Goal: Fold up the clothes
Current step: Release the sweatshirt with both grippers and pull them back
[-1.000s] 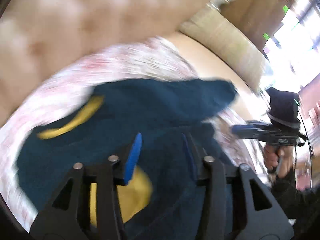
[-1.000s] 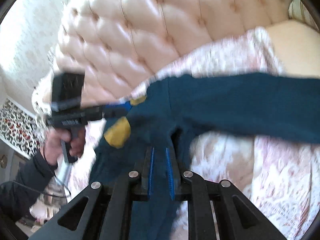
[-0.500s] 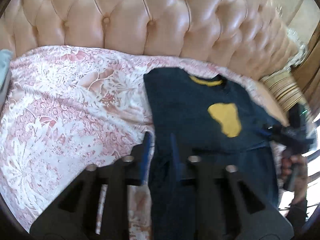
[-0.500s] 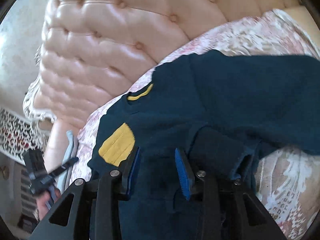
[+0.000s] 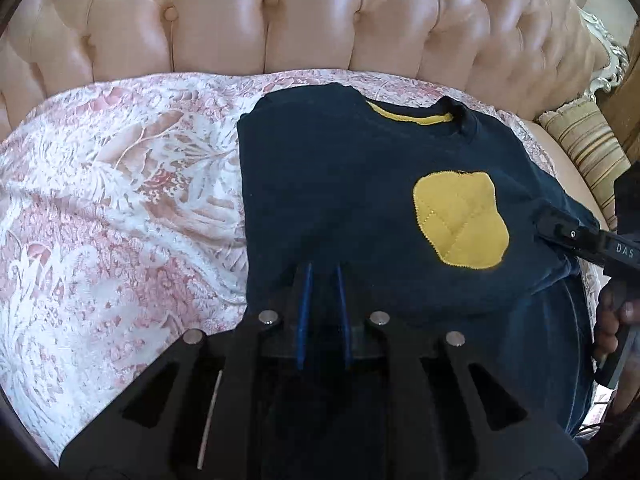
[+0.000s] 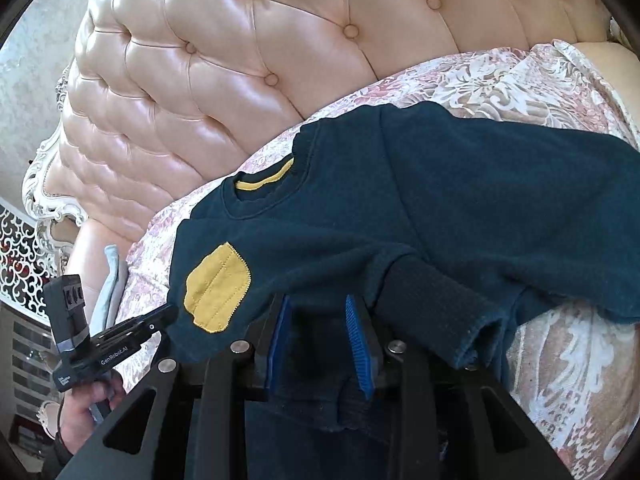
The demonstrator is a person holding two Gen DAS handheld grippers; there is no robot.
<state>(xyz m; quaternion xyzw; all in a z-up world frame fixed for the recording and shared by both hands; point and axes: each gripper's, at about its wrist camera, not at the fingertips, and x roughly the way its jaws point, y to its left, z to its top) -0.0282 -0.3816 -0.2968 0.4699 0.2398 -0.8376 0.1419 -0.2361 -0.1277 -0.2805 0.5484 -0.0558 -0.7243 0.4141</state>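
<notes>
A dark blue sweater [image 5: 340,200] lies on the pink-and-white floral cover [image 5: 112,216] of a bed, its neck toward the tufted headboard [image 5: 280,16]. The collar [image 5: 412,118] shows a yellow lining, and a yellow patch [image 5: 460,220] sits on a sleeve folded across the body. The left gripper [image 5: 323,276] is down on the sweater near the folded left edge, its blue pads [image 5: 306,304] drawn narrow with dark cloth pinched between them. The right gripper [image 6: 318,312] is at the other side, its blue pads [image 6: 358,340] a little further apart, with a fold of the hem bunched between them; whether they press on it I cannot tell for sure, though the cloth fills the gap. Just beside it lies a ribbed cuff [image 6: 436,300], and the other sleeve [image 6: 520,208] runs out across the cover to the right. In the right view the person's left hand [image 6: 86,408] grips the handle of its tool at the lower left, beside a pale blue cloth [image 6: 110,280] at the bed's edge. In the left view the right hand [image 5: 616,320] shows at the far right edge.
</notes>
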